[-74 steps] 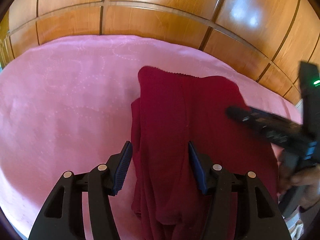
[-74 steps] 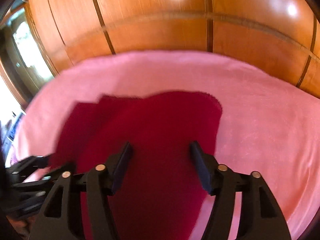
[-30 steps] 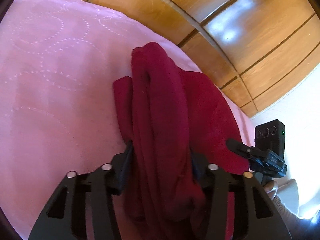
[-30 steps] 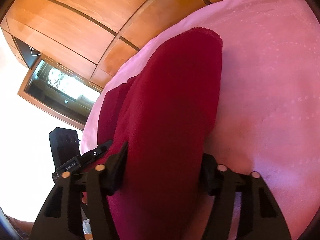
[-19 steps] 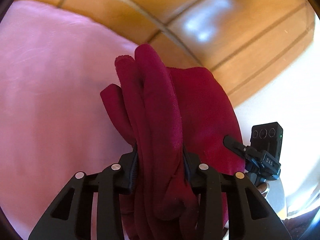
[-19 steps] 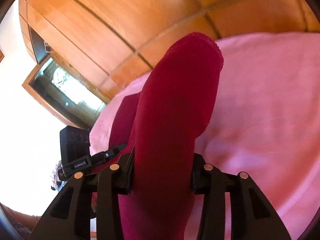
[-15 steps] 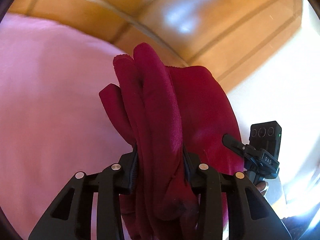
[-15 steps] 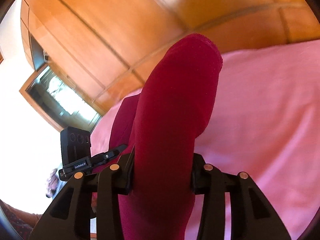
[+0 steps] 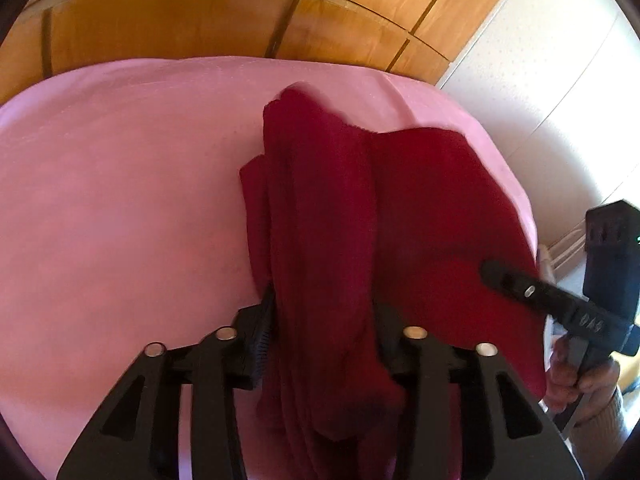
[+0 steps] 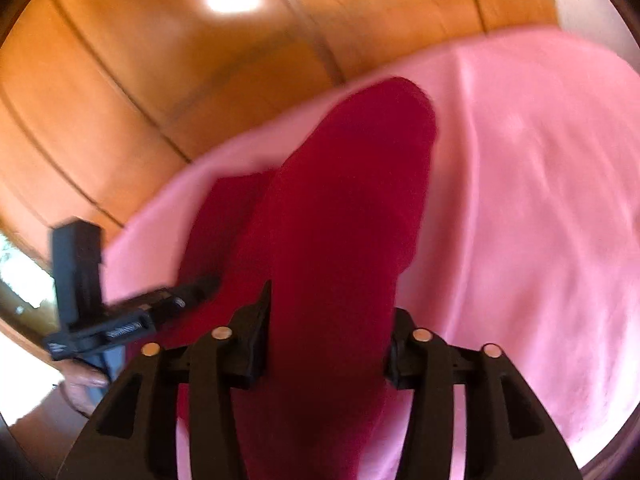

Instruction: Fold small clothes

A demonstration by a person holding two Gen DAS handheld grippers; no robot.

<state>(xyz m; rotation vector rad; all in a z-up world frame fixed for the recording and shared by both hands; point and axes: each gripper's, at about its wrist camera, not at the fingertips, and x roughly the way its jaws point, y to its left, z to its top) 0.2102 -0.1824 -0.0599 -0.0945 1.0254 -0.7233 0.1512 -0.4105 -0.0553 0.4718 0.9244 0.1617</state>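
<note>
One pink bedspread (image 9: 120, 200) covers the bed, backed by one run of glossy wooden panels (image 9: 180, 20) with a pale wall (image 9: 540, 60) at the right edge of the left wrist view. One dark red garment (image 9: 328, 220) is in play, and two black grippers work it, each carried by a hand.

Against the frames from a second ago, both views have swung round: the bedspread then tilted steeply across the pictures and now lies nearly level, and the window that glared beside the right gripper is reduced to a sliver at the picture's left edge. Half a second ago the cloth was pinched narrow in each grip; now the bundles sit fuller between wider-set fingers. The right wrist view is blurred.

The garment is bunched lengthwise, one end running through the left gripper (image 9: 324, 312), the other through the right gripper (image 10: 328, 312), its far part draped on the bedspread near the bed's right-hand corner. In both grippers the jaws are opening, about half spread, with the cloth between them and the pads against its sides. The right gripper shows at the side of the left view, with a hand (image 9: 576, 380) on its handle.
</note>
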